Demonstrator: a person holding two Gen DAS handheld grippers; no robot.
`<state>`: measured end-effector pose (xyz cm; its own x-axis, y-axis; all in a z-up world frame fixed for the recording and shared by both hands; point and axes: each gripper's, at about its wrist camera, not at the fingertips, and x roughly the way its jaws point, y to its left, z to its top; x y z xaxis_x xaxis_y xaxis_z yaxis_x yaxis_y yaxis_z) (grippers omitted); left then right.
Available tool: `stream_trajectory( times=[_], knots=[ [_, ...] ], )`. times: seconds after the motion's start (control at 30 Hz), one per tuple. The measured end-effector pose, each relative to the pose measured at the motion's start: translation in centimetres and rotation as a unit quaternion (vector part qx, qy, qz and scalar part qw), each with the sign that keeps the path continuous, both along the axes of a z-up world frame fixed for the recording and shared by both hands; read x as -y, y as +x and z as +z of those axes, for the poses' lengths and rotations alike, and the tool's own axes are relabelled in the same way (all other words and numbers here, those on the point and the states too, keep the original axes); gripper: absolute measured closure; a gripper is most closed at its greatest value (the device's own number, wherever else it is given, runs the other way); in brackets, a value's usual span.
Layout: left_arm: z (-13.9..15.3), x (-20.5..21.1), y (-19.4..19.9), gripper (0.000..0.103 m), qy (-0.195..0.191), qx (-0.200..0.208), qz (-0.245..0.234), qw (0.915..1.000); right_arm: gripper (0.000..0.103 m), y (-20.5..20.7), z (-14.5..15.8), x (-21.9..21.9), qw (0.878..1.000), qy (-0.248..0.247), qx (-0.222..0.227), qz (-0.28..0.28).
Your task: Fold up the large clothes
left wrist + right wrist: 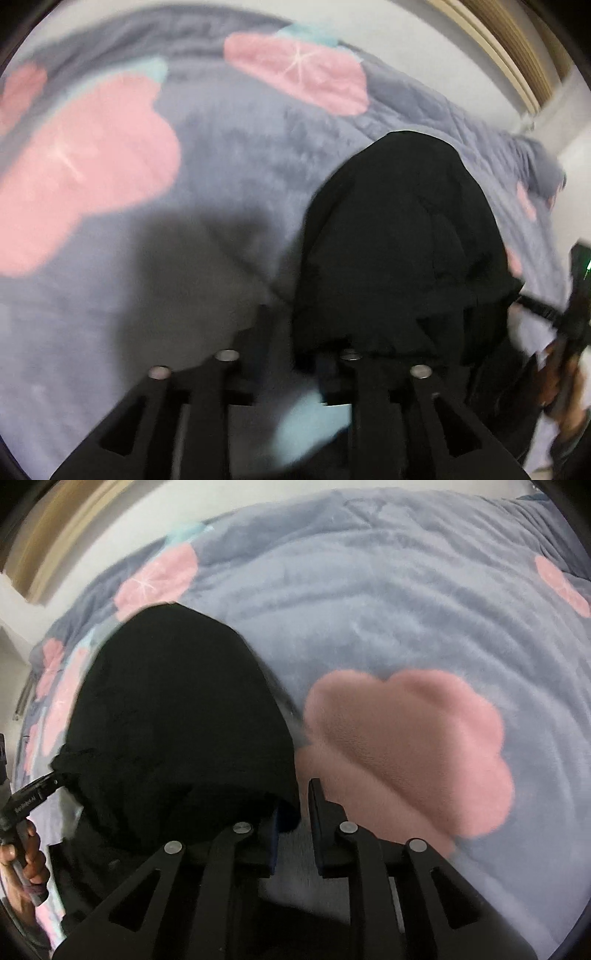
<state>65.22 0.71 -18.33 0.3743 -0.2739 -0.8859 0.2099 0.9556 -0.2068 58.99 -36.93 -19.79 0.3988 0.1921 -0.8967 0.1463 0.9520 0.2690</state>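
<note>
A black garment (399,240) lies folded in a long mound on the bed, blurred in both views. In the left wrist view my left gripper (295,328) stands at the garment's near end. Its jaws are apart, the cloth drapes over the right finger, and bare blanket shows beside the left finger (260,325). In the right wrist view the black garment (177,709) covers the left finger of my right gripper (295,805). That gripper's jaws are nearly together, with the cloth's edge between them. Each gripper shows in the other's view, at the garment's near corners: the right gripper (528,304) and the left gripper (55,779).
A grey-blue plush blanket (369,609) with pink flower patches (406,746) covers the bed (221,184). A white wall and a wooden frame (517,55) stand beyond it. A person's hand (29,853) grips the left gripper's handle.
</note>
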Motion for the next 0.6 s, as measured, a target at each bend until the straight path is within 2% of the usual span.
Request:
stream_trajectory(
  times=[0.07,0.13,0.27,0.33,0.43,0.53,0.6],
  knots=[
    [1.9,-0.8,-1.5,0.065,0.01,0.019,-0.003,0.9998,0.086,-0.8,1.5,0.7,1.0,0.005,0.005,0.002],
    [4.0,-1.7,-2.8,0.065,0.012,0.041,-0.003,0.9991,0.083,-1.7,3.4,1.4,1.0,0.005,0.02,-0.001],
    [9.0,-2.2,-3.7,0.065,-0.01,0.105,0.004,0.9944,0.06,-0.9,7.7,0.9,0.997,0.018,0.07,-0.004],
    [10.9,-0.6,-3.0,0.062,-0.029,0.124,-0.008,0.9918,0.058,0.2,8.3,-0.4,0.997,0.02,0.081,0.006],
    [10.4,3.2,-1.2,0.06,-0.02,0.12,-0.04,0.9917,0.058,2.8,7.4,-3.2,0.997,0.013,0.073,0.027],
    [6.3,5.9,0.9,0.06,-0.013,0.061,-0.064,0.996,0.058,4.0,4.8,-5.6,0.998,-0.001,0.042,0.056],
    [3.5,6.5,1.2,0.06,-0.003,0.027,-0.075,0.9968,0.059,4.2,2.3,-6.8,0.997,-0.028,0.016,0.077]
  ],
)
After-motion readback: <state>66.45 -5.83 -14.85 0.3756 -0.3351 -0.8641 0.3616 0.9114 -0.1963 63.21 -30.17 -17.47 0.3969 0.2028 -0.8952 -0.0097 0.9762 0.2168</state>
